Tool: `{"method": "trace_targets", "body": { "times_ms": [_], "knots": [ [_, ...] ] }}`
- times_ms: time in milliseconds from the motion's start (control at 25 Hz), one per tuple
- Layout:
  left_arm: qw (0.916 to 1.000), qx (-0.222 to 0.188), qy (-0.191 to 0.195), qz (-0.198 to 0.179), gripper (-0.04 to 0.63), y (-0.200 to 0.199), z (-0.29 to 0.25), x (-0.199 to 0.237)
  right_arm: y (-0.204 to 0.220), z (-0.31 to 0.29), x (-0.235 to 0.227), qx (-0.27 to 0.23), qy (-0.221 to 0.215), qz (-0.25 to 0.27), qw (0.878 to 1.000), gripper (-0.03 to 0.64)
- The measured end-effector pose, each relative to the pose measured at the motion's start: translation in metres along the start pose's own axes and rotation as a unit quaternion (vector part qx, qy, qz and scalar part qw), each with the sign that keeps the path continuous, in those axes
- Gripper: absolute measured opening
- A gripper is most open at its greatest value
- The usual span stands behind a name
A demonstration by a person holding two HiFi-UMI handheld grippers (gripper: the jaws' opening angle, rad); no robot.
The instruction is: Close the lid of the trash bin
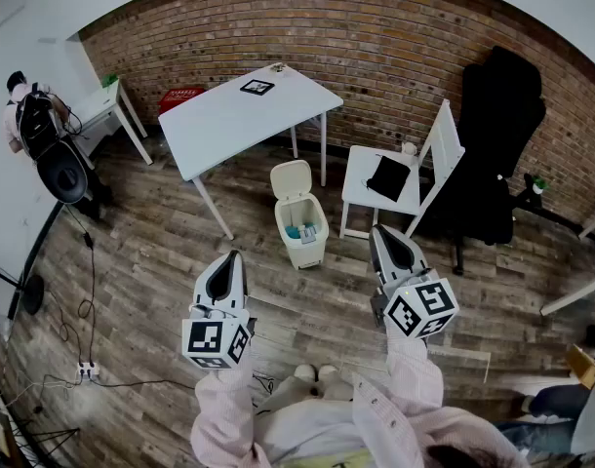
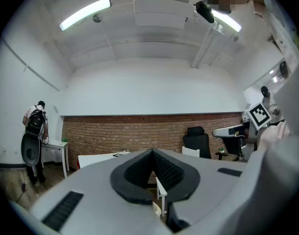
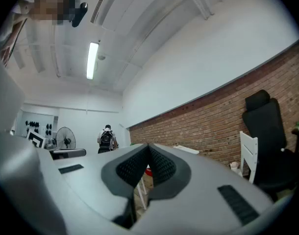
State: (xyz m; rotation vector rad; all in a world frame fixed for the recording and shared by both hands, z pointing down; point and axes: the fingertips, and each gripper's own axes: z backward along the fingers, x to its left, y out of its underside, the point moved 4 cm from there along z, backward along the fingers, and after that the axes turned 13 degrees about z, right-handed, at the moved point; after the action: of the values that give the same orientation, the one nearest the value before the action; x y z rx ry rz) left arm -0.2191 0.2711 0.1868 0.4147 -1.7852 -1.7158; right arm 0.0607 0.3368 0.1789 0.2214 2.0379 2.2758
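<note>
Trash bin (image 1: pixel 304 237) upright, lid (image 1: pixel 291 179) raised; left hand-held gripper (image 1: pixel 233 257), right hand-held gripper (image 1: pixel 378 232) clenched empty.

The trash bin (image 1: pixel 305 250) looks like smooth cream plastic. The floor (image 1: pixel 151 261) is matt wood, the wall (image 1: pixel 376 57) rough brick.

- The trash bin (image 1: pixel 305 234) is small, cream-white and rectangular, and stands upright on the wooden floor (image 1: pixel 161 261).
- It sits just beside the white table's (image 1: pixel 229 115) front leg, with the white chair (image 1: pixel 395 178) near its other side.
- Its lid (image 1: pixel 291 179) is open, hinged up at the far rim and leaning back.
- Blue rubbish (image 1: pixel 299 232) shows inside.
</note>
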Motion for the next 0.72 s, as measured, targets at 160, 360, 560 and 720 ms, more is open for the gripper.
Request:
{"method": "trace_targets", "body": {
  "times_ms": [160, 360, 560, 720],
  "knots": [
    [1.0000, -0.002, -0.003, 0.001, -0.006, 0.001, 0.000, -0.006, 0.001, 0.003, -0.004, 0.000, -0.005, -0.003, 1.000, 0.003],
    [1.0000, 0.001, -0.004, -0.002, -0.006, 0.003, -0.002, -0.017, 0.001, 0.009, -0.011, -0.004, -0.009, -0.002, 1.000, 0.003],
    [1.0000, 0.003, -0.008, -0.002, -0.006, 0.008, -0.002, -0.025, 0.005, 0.011, -0.016, -0.001, -0.013, 0.002, 1.000, 0.003],
    [0.9999, 0.007, -0.013, 0.003, -0.006, 0.014, 0.000, -0.032, 0.013, 0.011, -0.025, 0.003, -0.014, -0.013, 1.000, 0.005]
  ]
}}
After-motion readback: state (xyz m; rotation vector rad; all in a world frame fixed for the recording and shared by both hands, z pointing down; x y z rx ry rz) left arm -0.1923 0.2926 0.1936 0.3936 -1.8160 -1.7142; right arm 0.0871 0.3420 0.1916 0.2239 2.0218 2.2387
